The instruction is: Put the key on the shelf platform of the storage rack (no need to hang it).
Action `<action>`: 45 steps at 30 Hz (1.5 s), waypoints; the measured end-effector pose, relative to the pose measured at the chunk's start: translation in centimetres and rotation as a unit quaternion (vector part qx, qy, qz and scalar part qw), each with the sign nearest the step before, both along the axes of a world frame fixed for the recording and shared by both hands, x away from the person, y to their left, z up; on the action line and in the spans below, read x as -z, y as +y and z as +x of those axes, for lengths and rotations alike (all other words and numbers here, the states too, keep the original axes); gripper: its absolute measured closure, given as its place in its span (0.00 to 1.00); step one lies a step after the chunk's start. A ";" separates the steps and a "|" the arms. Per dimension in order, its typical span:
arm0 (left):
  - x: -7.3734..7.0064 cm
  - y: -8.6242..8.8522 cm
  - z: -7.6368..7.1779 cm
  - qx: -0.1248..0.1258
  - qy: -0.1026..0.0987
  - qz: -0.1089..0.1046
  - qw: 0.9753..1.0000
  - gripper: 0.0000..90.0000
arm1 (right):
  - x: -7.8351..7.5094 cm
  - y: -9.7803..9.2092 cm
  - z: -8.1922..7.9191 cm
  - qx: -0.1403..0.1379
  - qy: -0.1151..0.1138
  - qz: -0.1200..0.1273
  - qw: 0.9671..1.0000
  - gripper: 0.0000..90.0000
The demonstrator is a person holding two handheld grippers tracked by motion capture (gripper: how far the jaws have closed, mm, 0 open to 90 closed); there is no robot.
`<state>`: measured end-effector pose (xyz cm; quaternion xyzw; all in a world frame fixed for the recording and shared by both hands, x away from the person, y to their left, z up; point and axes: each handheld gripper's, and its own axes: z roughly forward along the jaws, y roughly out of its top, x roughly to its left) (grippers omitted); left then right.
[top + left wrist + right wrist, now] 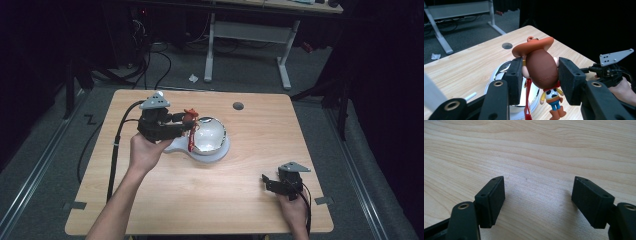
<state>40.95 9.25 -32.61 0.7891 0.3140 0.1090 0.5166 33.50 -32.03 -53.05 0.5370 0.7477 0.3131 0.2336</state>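
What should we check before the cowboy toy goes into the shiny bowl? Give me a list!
1. Toy held tight: ok. The left gripper has both pads pressed on the head of the cowboy toy.
2. Toy above the bowl: ok, roughly. In the high view it hangs at the near-left rim of the bowl.
3. Bowl empty: cannot tell; the shiny inside looks bare, but glare hides part of it.
4. Red strap free: cannot tell. It dangles below the toy and might catch on the rim.
5. Right gripper out of the way: ok. It sits open over the bare table, far from the bowl.
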 end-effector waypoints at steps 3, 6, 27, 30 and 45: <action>0.2 -0.7 0.6 0.000 0.000 0.005 1.000 0.63 | 0.0 0.0 0.0 0.000 0.000 0.000 1.000 0.30; 0.5 -1.3 1.1 0.000 -0.001 0.004 1.000 0.63 | 0.0 0.0 0.0 0.000 0.000 0.000 1.000 0.30; 3.5 -4.5 2.8 0.003 0.008 0.040 0.999 0.63 | 0.0 0.0 0.0 0.001 0.000 0.001 1.000 0.30; 4.1 -4.8 3.0 0.008 0.012 0.041 0.999 0.63 | 0.0 0.0 0.0 0.000 0.000 0.000 1.000 0.30; 6.6 -5.4 3.5 0.013 0.025 0.035 0.999 0.63 | 0.0 0.0 0.0 0.000 0.000 0.000 1.000 0.30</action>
